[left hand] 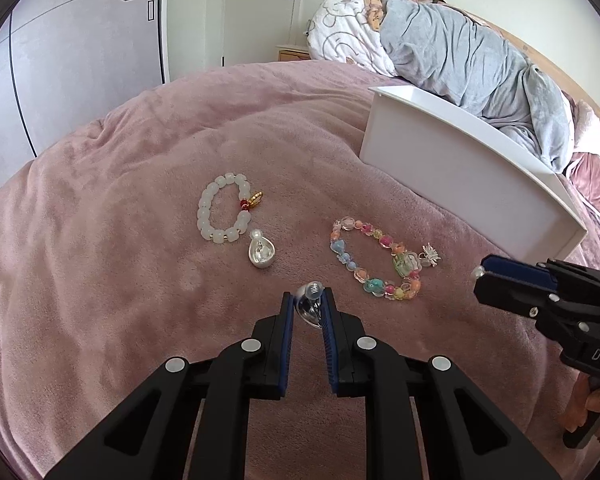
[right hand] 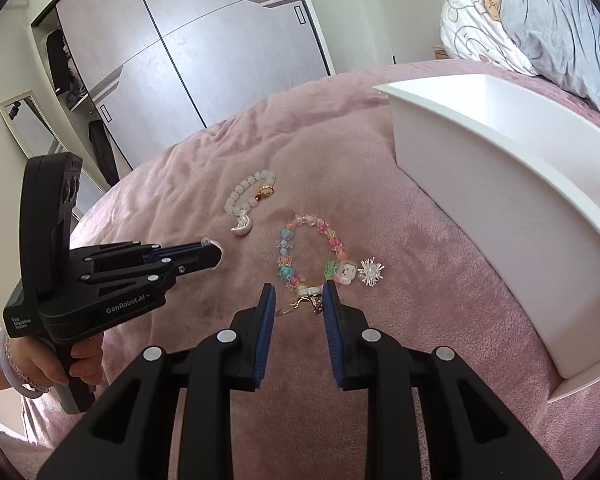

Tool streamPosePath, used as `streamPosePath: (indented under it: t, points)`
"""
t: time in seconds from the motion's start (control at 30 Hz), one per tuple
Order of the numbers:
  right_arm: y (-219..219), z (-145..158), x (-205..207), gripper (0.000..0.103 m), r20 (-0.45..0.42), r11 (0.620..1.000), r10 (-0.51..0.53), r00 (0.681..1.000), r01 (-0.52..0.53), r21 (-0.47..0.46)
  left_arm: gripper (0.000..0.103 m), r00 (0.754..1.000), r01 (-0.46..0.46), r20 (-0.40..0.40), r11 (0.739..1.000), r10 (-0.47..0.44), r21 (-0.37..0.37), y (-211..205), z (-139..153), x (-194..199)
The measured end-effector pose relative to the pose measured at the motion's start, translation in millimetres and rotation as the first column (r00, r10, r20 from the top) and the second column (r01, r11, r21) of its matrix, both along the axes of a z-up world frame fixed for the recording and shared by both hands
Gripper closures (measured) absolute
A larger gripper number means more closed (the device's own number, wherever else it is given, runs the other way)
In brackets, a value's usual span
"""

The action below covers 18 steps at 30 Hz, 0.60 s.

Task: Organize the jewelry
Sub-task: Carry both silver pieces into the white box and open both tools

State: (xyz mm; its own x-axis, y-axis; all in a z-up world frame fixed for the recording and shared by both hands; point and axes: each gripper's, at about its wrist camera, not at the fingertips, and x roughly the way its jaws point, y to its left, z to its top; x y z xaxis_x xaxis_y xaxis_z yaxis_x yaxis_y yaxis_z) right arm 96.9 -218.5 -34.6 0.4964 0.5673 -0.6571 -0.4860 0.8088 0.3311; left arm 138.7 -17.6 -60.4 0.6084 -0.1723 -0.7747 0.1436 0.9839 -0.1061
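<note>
While unobstructed, bracelets (left hand: 374, 258) beside tray (left hand: 460, 168).

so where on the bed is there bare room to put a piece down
Bare pink blanket lies left of the white bead bracelet, and beyond it toward the pillow. It is crowded between that bracelet, the silver pendant, the colourful bead bracelet and the white tray.

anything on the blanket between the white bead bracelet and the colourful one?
Only a small silver-white pendant, lying just beside the white bead bracelet. From it to the colourful bracelet the pink blanket is bare. Left wrist view shows it best.
</note>
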Motion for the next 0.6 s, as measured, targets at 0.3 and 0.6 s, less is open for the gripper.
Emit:
streamPosePath:
  t: [0.3, 0.6]
  points:
    - [-30, 67, -3, 0.078, 0.171, 0.998, -0.068, 0.983, 0.064, 0.027, 0.084, 0.995, 0.042, 0.091, 0.999, -0.041, -0.009, -23, 44, 6]
    - [-65, 117, 2, 0.078, 0.316, 0.988, -0.120, 0.941, 0.144, -0.053, 0.084, 0.965, 0.151, 0.223, 0.988, -0.141, -0.030, -76, 115, 45]
